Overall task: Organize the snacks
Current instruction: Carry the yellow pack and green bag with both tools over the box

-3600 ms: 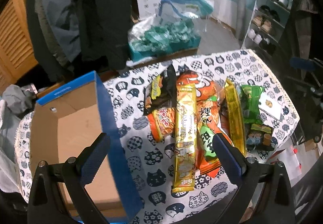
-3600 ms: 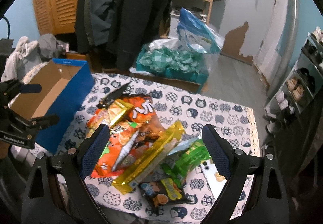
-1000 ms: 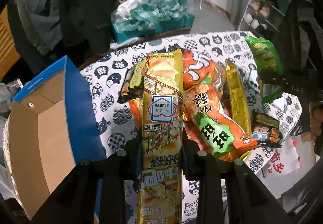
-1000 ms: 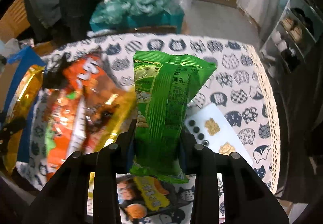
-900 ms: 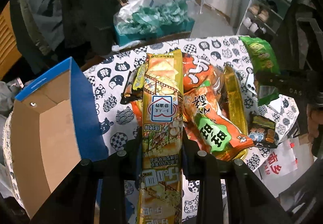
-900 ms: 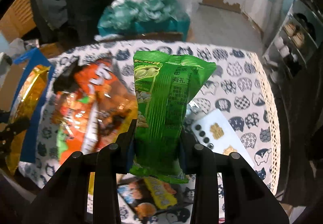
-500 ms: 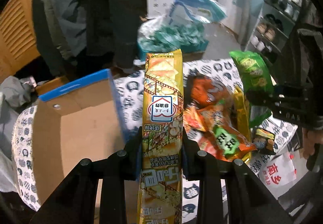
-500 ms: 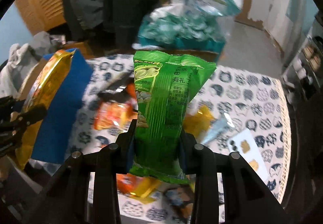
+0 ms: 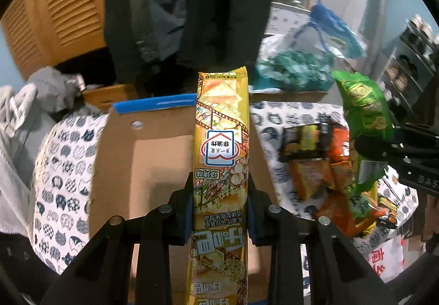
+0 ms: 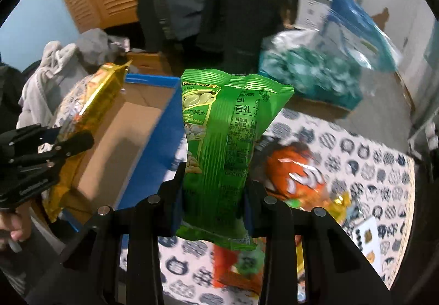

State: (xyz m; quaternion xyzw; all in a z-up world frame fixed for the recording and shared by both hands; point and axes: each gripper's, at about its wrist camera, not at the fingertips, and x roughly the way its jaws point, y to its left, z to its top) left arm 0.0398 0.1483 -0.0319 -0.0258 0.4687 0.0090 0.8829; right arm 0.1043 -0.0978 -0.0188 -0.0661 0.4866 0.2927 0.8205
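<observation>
My left gripper (image 9: 219, 206) is shut on a long yellow snack packet (image 9: 221, 140) and holds it upright over the open blue cardboard box (image 9: 153, 107). My right gripper (image 10: 214, 195) is shut on a green snack bag (image 10: 222, 140) and holds it in the air beside the box's right blue wall (image 10: 162, 140). In the right wrist view the left gripper (image 10: 35, 151) shows at the left with the yellow packet (image 10: 87, 101) above the box. In the left wrist view the right gripper (image 9: 397, 151) with the green bag (image 9: 365, 110) shows at the right.
A pile of orange, black and yellow snack packs (image 9: 321, 165) lies on the cat-print tablecloth (image 10: 370, 165). A white card (image 10: 367, 236) lies near the table's right edge. Dark coats (image 9: 192, 3), grey clothes (image 9: 49, 91) and a teal plastic bag (image 10: 310, 69) stand behind the table.
Both grippers have closed on packets, lifted them off the pile and swung left toward the box. The yellow packet now hangs over the box opening; the green bag is near its right wall.
</observation>
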